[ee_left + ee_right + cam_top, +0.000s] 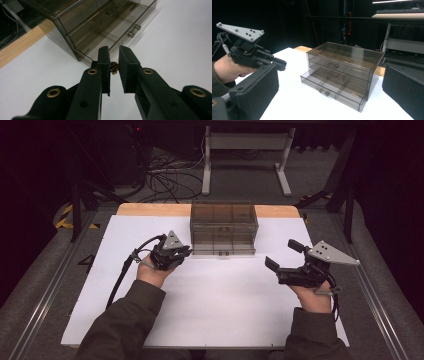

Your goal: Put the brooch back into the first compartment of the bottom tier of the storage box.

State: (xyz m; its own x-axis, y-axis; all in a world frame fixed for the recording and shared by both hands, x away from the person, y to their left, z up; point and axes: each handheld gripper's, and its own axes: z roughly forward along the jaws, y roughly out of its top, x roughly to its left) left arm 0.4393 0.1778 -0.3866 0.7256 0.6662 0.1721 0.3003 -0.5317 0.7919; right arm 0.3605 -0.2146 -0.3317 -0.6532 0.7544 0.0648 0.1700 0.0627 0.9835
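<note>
I pinch a small round brass-coloured metal trinket (114, 67) between my left gripper (114, 68) jaws, just short of the smoky clear plastic three-drawer chest (223, 227), whose bottom drawer (334, 92) stands pulled out, probably to take it. My right gripper (284, 257) waits wide open, well apart over the bare white table sheet (220, 305).

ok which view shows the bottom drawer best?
Right gripper view: the bottom drawer is pulled partly out, handle and dividers clear. Left gripper view looks down into it behind the left claw. High view shows it small and dim.
</note>
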